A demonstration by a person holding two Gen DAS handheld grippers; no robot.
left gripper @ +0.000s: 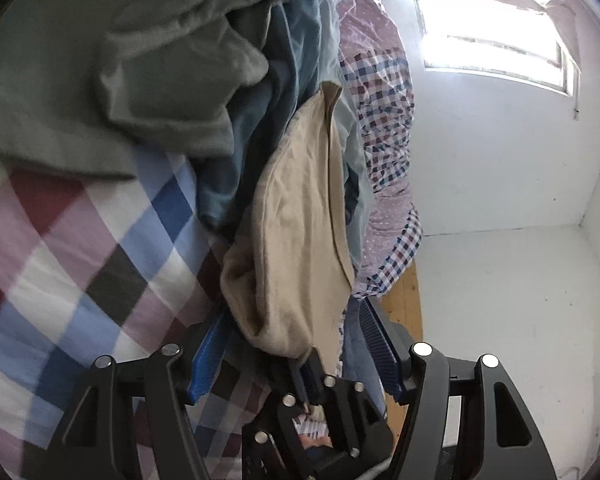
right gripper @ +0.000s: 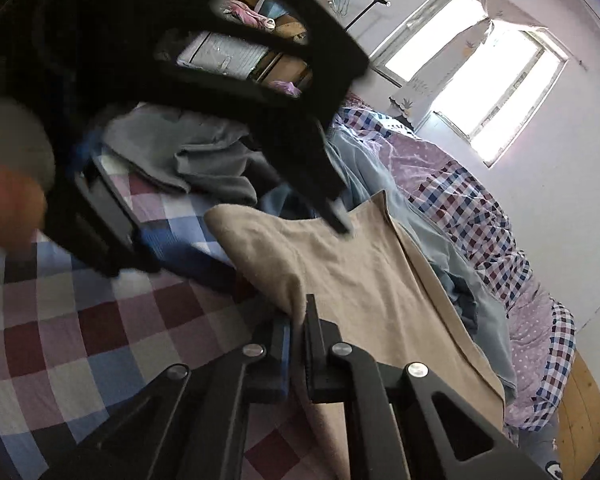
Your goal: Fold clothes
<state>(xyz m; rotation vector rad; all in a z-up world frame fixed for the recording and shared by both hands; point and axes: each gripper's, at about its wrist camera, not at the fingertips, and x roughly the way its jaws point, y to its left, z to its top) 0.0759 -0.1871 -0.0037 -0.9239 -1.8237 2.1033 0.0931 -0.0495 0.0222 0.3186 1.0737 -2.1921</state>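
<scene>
A beige garment (left gripper: 296, 208) lies partly lifted over a checked bed sheet (left gripper: 72, 248). My left gripper (left gripper: 292, 316) is open wide, and the cloth's lower fold sits between its blue-padded fingers (left gripper: 206, 360). Just below it, my right gripper (left gripper: 320, 396) pinches that same fold. In the right wrist view the right gripper (right gripper: 298, 324) is shut on the near edge of the beige garment (right gripper: 372, 280). The left gripper (right gripper: 244, 236) looms above it, blurred, with one fingertip (right gripper: 338, 220) on the cloth's far corner. A hand (right gripper: 8, 204) shows at the left edge.
A grey-green garment (left gripper: 160, 64) and a blue garment (left gripper: 256, 128) are heaped behind the beige one. A purple dotted and checked quilt (right gripper: 492, 200) lies along the bed's far side. There is wooden floor (right gripper: 584, 412), a white wall, a bright window (right gripper: 496, 80) and shelves (right gripper: 256, 48).
</scene>
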